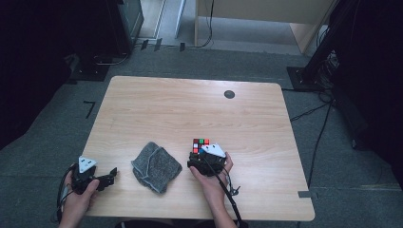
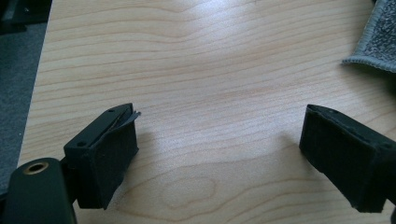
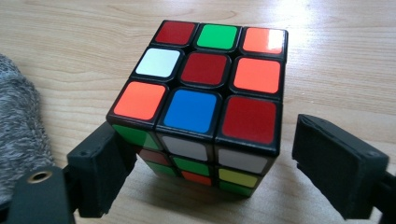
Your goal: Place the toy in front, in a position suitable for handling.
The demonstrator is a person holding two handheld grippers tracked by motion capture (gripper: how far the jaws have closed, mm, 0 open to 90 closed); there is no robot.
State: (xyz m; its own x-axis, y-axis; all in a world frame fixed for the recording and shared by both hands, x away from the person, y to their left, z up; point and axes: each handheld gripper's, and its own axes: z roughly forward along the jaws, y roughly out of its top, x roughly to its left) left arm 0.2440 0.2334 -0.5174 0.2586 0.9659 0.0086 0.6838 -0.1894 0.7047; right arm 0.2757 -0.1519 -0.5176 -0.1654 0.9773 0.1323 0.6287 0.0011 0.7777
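Note:
A scrambled Rubik's cube (image 1: 200,144) stands on the wooden table (image 1: 190,104), right of a crumpled grey cloth (image 1: 156,166). My right gripper (image 1: 198,156) is just behind the cube, open. In the right gripper view the cube (image 3: 205,88) sits between the two jaws: the left jaw is close to its lower corner and a gap shows at the right jaw. My left gripper (image 1: 112,176) rests near the table's front left corner, left of the cloth. It is open over bare wood (image 2: 219,121), with nothing between its jaws.
A corner of the grey cloth (image 2: 378,37) shows at the upper right of the left gripper view, and it also shows at the left edge (image 3: 18,126) of the right gripper view. A small dark disc (image 1: 229,94) lies at the table's far side. Cables run over the floor at the right.

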